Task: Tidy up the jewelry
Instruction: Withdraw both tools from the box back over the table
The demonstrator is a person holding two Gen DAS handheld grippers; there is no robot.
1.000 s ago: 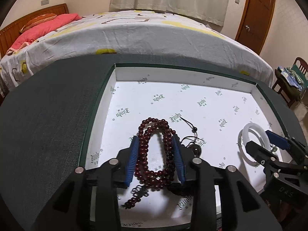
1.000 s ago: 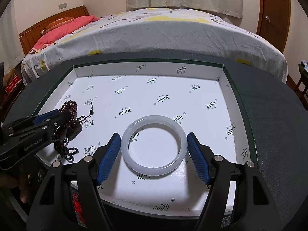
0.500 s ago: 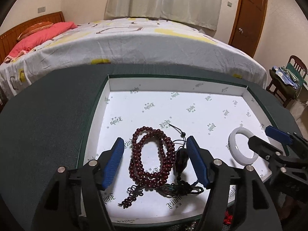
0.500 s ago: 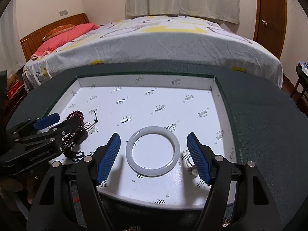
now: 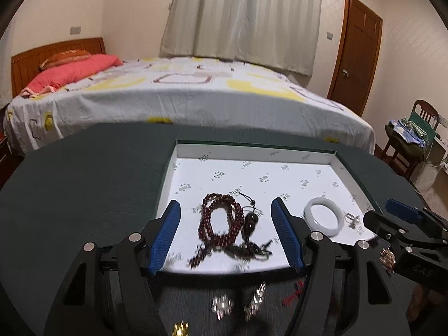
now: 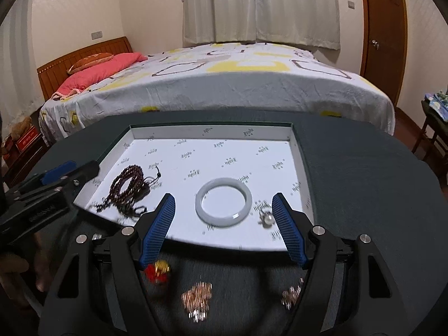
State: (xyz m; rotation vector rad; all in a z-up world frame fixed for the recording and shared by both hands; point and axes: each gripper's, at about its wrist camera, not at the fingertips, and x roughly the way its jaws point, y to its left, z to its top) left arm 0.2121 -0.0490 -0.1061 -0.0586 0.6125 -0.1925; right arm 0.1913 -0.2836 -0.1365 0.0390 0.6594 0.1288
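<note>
Dark red bead necklace (image 5: 221, 221) and white bangle (image 6: 223, 206) lie inside the white tray (image 6: 212, 131) on the table; my left claw (image 5: 225, 233) and right claw (image 6: 224, 228) stand wide and empty. Loose pieces (image 6: 196, 301) outside the tray sit near the table edge, so a careless sweep could knock them off.

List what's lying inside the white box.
Inside the white box: dark red bead necklace, white bangle, small silver ring. Its near wall is hidden from view.

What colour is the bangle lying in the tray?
Milky white bangle; the right wrist view shows it best.
</note>
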